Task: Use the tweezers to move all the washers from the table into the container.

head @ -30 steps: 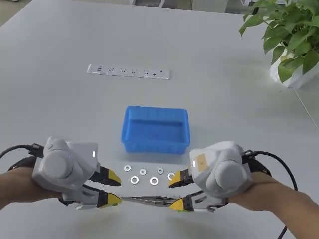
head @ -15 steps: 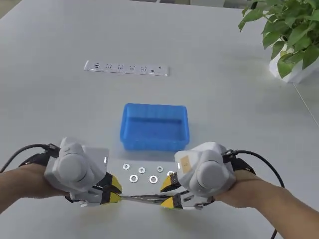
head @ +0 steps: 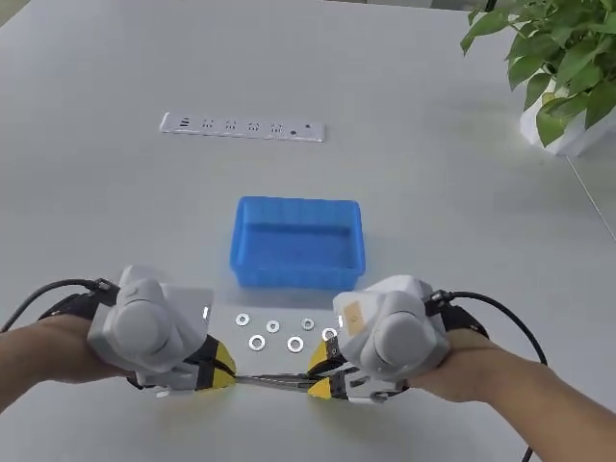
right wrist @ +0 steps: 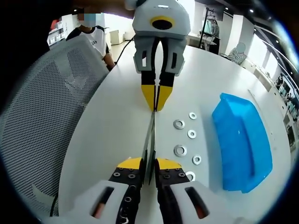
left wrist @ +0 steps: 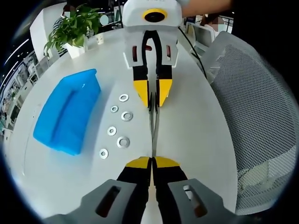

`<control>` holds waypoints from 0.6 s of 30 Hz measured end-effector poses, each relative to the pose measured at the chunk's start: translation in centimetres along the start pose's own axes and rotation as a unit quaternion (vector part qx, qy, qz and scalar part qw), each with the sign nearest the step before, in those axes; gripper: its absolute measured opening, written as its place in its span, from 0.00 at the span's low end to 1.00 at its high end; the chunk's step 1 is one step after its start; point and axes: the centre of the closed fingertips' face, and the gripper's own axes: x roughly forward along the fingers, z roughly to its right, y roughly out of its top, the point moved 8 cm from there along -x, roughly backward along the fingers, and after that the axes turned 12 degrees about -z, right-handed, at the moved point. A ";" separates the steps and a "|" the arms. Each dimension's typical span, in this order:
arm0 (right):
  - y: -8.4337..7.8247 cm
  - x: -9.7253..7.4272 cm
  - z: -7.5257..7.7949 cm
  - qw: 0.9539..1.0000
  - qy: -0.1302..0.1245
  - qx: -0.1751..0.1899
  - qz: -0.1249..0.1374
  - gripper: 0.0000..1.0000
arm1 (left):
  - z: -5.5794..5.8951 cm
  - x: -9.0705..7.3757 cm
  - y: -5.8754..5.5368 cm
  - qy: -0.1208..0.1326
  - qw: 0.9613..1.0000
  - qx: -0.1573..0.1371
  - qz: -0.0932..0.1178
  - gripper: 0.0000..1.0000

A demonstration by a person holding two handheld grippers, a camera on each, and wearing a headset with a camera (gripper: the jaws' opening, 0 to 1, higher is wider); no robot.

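Observation:
A thin pair of metal tweezers (head: pixel 272 381) lies along the near table edge, held at both ends. My left gripper (head: pixel 219 371) is shut on one end (left wrist: pixel 153 140). My right gripper (head: pixel 321 372) is shut on the other end (right wrist: pixel 150 135). Several silver washers (head: pixel 272 327) lie on the white table just beyond the tweezers, also seen as washers (left wrist: pixel 123 141) and washers (right wrist: pixel 180 150). The blue plastic container (head: pixel 296 241) stands behind them, with nothing visible inside; it appears as the container (left wrist: pixel 67 112) and the container (right wrist: pixel 240 140).
A white power strip (head: pixel 241 127) lies further back. A potted plant (head: pixel 568 67) stands at the back right corner. A grey mesh chair (left wrist: pixel 254 116) sits beside the table edge behind me.
Both grippers have closed in on the tweezers: the left shut first, then the right's jaws narrowed onto the other end. The grippers drew slightly closer together.

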 end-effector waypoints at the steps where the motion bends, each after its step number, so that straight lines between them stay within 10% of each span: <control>1: 0.0 0.0 0.0 1.000 0.000 0.000 -0.001 0.12 | 0.0 0.0 0.0 0.002 1.000 0.003 0.001 0.05; 18: 0.5 -0.2 -0.3 1.000 -0.003 0.009 0.003 0.13 | 0.5 -2.3 1.1 0.011 1.000 0.007 -0.001 0.05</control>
